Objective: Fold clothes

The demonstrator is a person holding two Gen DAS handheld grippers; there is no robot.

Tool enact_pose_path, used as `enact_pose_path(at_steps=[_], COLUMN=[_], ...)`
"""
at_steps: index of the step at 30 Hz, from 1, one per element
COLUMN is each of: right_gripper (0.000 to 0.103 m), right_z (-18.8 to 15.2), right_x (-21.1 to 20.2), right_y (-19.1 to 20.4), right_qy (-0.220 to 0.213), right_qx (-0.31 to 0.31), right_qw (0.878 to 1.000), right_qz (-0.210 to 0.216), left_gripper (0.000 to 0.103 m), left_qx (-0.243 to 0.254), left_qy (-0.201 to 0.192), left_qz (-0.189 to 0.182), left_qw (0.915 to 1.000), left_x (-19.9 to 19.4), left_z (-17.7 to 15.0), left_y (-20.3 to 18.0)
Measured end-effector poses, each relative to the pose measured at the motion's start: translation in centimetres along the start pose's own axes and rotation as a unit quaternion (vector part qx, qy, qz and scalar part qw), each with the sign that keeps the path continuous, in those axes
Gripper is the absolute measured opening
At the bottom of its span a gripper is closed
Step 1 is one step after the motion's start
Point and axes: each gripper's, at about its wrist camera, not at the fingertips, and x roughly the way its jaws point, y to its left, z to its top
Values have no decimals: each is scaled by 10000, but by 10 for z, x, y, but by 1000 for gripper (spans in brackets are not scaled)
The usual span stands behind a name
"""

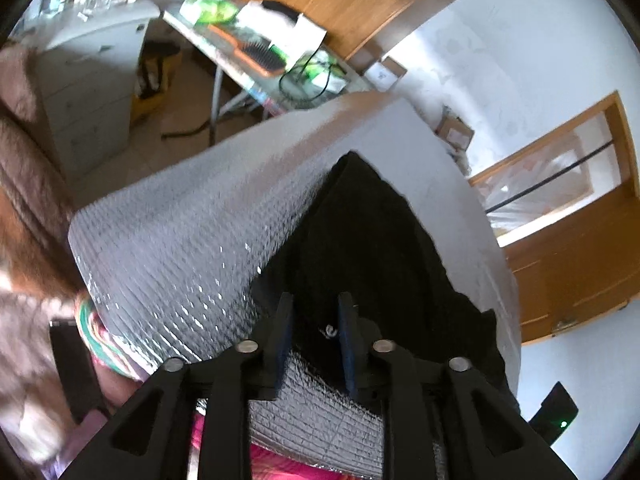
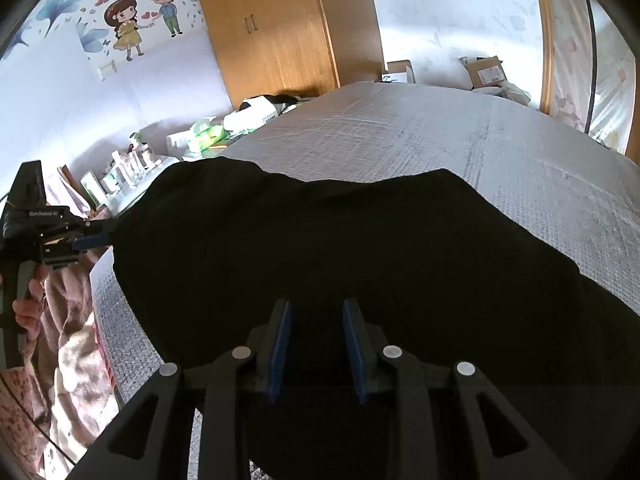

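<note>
A black garment (image 2: 340,248) lies spread over the silver quilted table cover (image 2: 420,128); in the left wrist view the garment (image 1: 380,232) runs away from me toward the far corner. My left gripper (image 1: 314,304) is shut on the garment's edge, with a small metal fastener (image 1: 329,331) showing between the blue pads. From the right wrist view, the left gripper (image 2: 105,239) pinches the garment's left corner, which is pulled to a point. My right gripper (image 2: 314,306) is shut on the garment's near edge, and black cloth fills the gap between its fingers.
A cluttered side table (image 1: 256,52) with a hairbrush and cables stands beyond the work table. A white drawer unit (image 1: 88,92) is at the left and a wooden wardrobe (image 2: 280,28) at the back. A hand (image 2: 28,308) in a pink fuzzy sleeve holds the left gripper. Cardboard boxes (image 2: 484,70) sit behind the table.
</note>
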Motion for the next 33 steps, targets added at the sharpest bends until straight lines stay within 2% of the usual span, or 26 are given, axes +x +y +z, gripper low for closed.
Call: enact_pose_path(at_steps=[1, 5, 10, 11, 12, 17, 22, 25, 28, 33], right_gripper=[28, 29, 29, 29, 29, 30, 30, 30, 30, 30], right_z=[-1, -3, -5, -6, -6, -7, -8, -8, -9, -9], right_x=[0, 1, 0, 0, 0, 0, 0, 0, 0, 0], right_y=[0, 2, -1, 0, 0, -1, -2, -2, -2, -1], right_qy=[3, 9, -19, -26, -31, -50, -54, -54, -55, -50], right_qx=[1, 10, 12, -11, -33, -45, -38, -43, -79, -148], right_qw=[10000, 10000, 10000, 10000, 10000, 10000, 10000, 10000, 9999, 9999], right_qz=[3, 19, 28, 13, -4, -6, 2, 23, 76, 66], left_gripper=[58, 58, 58, 55, 47, 39, 21, 17, 17, 17], left_qx=[52, 104, -642, -753, -806, -844, -907, -925, -1059, -803], left_qy=[42, 67, 14, -1, -26, -117, -256, -476, -430, -485], left_qz=[25, 166, -86, -109, -60, 42, 6, 17, 24, 168], left_qw=[10000, 9998, 9979, 9971, 9967, 9964, 9955, 9946, 9934, 9954], left_x=[3, 9, 12, 11, 11, 10, 6, -1, 2, 2], left_z=[-1, 0, 7, 7, 6, 5, 6, 6, 8, 7], left_y=[-2, -10, 5, 7, 8, 10, 14, 18, 28, 18])
